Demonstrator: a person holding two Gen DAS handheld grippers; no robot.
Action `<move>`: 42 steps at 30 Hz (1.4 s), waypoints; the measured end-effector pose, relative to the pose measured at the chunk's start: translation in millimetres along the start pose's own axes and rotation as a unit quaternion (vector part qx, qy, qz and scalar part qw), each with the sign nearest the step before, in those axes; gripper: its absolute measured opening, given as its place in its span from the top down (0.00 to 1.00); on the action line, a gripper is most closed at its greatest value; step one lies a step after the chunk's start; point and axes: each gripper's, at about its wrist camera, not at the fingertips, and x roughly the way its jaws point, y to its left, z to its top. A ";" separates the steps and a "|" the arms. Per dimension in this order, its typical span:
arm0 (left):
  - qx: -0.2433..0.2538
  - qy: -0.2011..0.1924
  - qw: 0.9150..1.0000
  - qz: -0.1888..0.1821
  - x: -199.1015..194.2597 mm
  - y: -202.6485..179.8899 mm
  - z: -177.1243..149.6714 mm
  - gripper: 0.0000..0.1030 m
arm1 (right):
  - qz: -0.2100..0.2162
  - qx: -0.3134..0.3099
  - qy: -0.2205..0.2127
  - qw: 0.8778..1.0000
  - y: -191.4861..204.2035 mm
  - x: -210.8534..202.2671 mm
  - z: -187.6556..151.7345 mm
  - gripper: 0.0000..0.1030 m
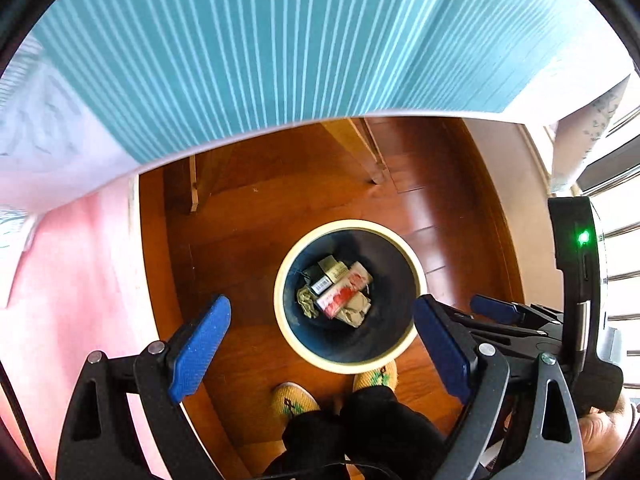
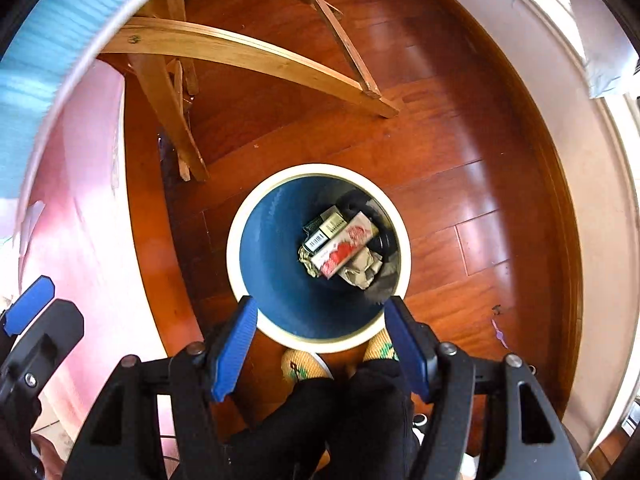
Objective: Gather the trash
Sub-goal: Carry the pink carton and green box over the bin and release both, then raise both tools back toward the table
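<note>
A round bin with a cream rim (image 1: 279, 300) and a dark blue inside stands on the wooden floor, straight below both grippers. At its bottom lie a red-and-white box (image 1: 344, 290), a dark box with a barcode (image 1: 322, 280) and crumpled paper (image 1: 356, 310). My left gripper (image 1: 323, 304) hangs above the bin, open and with nothing between its blue pads. My right gripper (image 2: 320, 304) also hangs open and bare over the bin rim (image 2: 233, 254). From there the same red-and-white box (image 2: 344, 250) and crumpled paper (image 2: 362, 274) show. One finger (image 1: 496, 309) of the right gripper shows beside the left one.
A table with a teal striped cloth (image 1: 260, 40) overhangs the far side, a pink cloth (image 1: 80, 260) hangs at the left. Pale wooden legs and rails (image 2: 240, 52) stand beyond the bin. The person's patterned slippers (image 2: 298, 364) and black trousers touch the bin's near side. A pale wall runs along the right.
</note>
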 end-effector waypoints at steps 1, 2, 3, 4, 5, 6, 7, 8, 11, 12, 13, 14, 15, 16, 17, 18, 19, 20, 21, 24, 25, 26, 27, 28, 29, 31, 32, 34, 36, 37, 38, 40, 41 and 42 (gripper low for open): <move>0.001 0.001 1.000 0.000 -8.7 -0.1 -0.1 0.11 | -0.002 0.000 0.000 1.000 2.6 -7.2 -2.2 0.36; 0.002 0.001 1.000 -0.001 -16.9 -0.8 -0.5 0.11 | -0.003 0.000 0.000 1.000 4.7 -14.6 -4.3 0.36; 0.004 0.000 1.000 -0.001 -26.8 -2.0 -0.1 0.11 | -0.005 0.000 0.001 1.000 7.0 -22.9 -6.2 0.36; 0.006 -0.002 1.000 0.000 -38.2 -3.0 0.2 0.11 | -0.007 0.000 0.001 1.000 9.2 -31.3 -8.3 0.36; 0.009 -0.004 1.000 0.001 -48.8 -4.2 0.7 0.11 | -0.009 -0.002 0.000 1.000 11.5 -40.2 -10.4 0.36; 0.011 -0.005 1.000 0.002 -58.4 -5.7 1.0 0.11 | -0.011 -0.003 -0.001 1.000 13.9 -50.1 -12.6 0.36; 0.013 -0.007 1.000 0.002 -69.0 -6.2 1.9 0.11 | -0.013 -0.004 -0.003 1.000 16.4 -60.4 -15.3 0.36; 0.015 -0.009 1.000 0.002 -79.6 -6.8 2.8 0.11 | -0.015 -0.005 -0.004 1.000 19.2 -71.3 -17.3 0.36; 0.022 -0.022 1.000 0.000 -116.9 -7.2 7.9 0.11 | -0.015 -0.010 -0.012 1.000 27.2 -103.7 -23.6 0.36; 0.025 -0.027 0.999 -0.001 -129.5 -7.8 9.5 0.11 | -0.015 -0.012 -0.016 1.000 29.8 -115.8 -25.3 0.36; 0.029 -0.033 0.999 -0.002 -143.8 -8.6 11.3 0.11 | -0.015 -0.014 -0.021 1.000 32.5 -128.2 -26.8 0.36; 0.034 -0.040 0.999 -0.004 -157.5 -9.2 13.2 0.11 | -0.013 -0.015 -0.026 0.999 35.3 -141.0 -28.1 0.36; 0.038 -0.046 0.998 -0.004 -168.5 -10.0 14.9 0.11 | -0.011 -0.016 -0.033 0.999 38.4 -154.1 -29.1 0.36; 0.045 -0.054 0.998 -0.003 -181.9 -10.9 16.7 0.11 | -0.010 -0.018 -0.041 0.999 41.3 -166.6 -29.9 0.36; 0.051 -0.061 0.997 -0.002 -193.2 -11.6 18.2 0.11 | -0.009 -0.020 -0.049 0.999 43.4 -178.8 -30.6 0.36; 0.058 -0.069 0.996 -0.001 -204.3 -12.9 19.4 0.11 | -0.008 -0.023 -0.059 0.998 46.4 -191.2 -31.2 0.36; 0.065 -0.079 0.995 0.000 -216.1 -14.5 20.9 0.11 | -0.007 -0.026 -0.070 0.997 50.1 -203.6 -31.8 0.36; 0.072 -0.090 0.993 0.002 -227.9 -16.2 22.3 0.11 | -0.008 -0.030 -0.082 0.996 53.9 -215.5 -32.5 0.36; 0.079 -0.099 0.992 0.004 -237.4 -17.4 24.3 0.11 | -0.010 -0.034 -0.094 0.995 57.2 -227.3 -32.7 0.36; 0.097 -0.130 0.987 0.012 -268.0 -21.2 32.9 0.11 | -0.013 -0.043 -0.129 0.991 66.6 -258.2 -35.9 0.36; 0.101 -0.139 0.985 0.013 -280.4 -21.3 35.7 0.11 | -0.015 -0.045 -0.141 0.989 69.6 -269.0 -36.4 0.36; 0.104 -0.148 0.983 0.015 -288.1 -21.5 38.5 0.11 | -0.017 -0.047 -0.153 0.987 72.5 -278.3 -37.1 0.36; 0.106 -0.159 0.982 0.017 -297.3 -20.8 40.8 0.11 | -0.020 -0.048 -0.166 0.985 75.6 -289.2 -37.9 0.36; 0.106 -0.167 0.980 0.018 -303.8 -20.0 43.1 0.11 | -0.023 -0.049 -0.180 0.982 78.0 -299.4 -38.3 0.36; 0.106 -0.175 0.979 0.019 -310.3 -18.9 45.3 0.11 | -0.026 -0.051 -0.193 0.979 80.9 -309.3 -38.7 0.36; 0.106 -0.192 0.975 0.020 -327.0 -15.8 48.2 0.11 | -0.034 -0.055 -0.217 0.974 85.9 -330.1 -35.8 0.36; 0.105 -0.203 0.973 0.020 -335.7 -14.2 49.3 0.11 | -0.037 -0.056 -0.228 0.971 88.7 -339.1 -34.5 0.36; 0.106 -0.228 0.968 0.025 -353.6 -11.6 53.4 0.11 | -0.041 -0.059 -0.248 0.966 95.3 -355.8 -33.0 0.36; 0.107 -0.254 0.961 0.027 -372.7 -9.2 56.6 0.11 | -0.042 -0.058 -0.264 0.962 99.5 -370.2 -30.1 0.36; 0.108 -0.266 0.957 0.029 -382.0 -7.8 58.5 0.11 | -0.042 -0.058 -0.271 0.960 101.9 -376.2 -29.2 0.36; 0.110 -0.276 0.954 0.031 -388.2 -6.3 60.5 0.11 | -0.042 -0.058 -0.279 0.958 104.4 -381.9 -28.3 0.36; 0.112 -0.293 0.949 0.031 -401.8 -4.2 64.7 0.11 | -0.045 -0.061 -0.294 0.953 109.8 -392.7 -27.1 0.36; 0.112 -0.300 0.947 0.031 -407.0 -3.9 66.8 0.11 | -0.048 -0.063 -0.300 0.951 112.1 -398.2 -26.0 0.36; 0.114 -0.306 0.945 0.031 -411.2 -3.7 68.7 0.11 | -0.051 -0.065 -0.307 0.948 114.5 -404.2 -26.6 0.36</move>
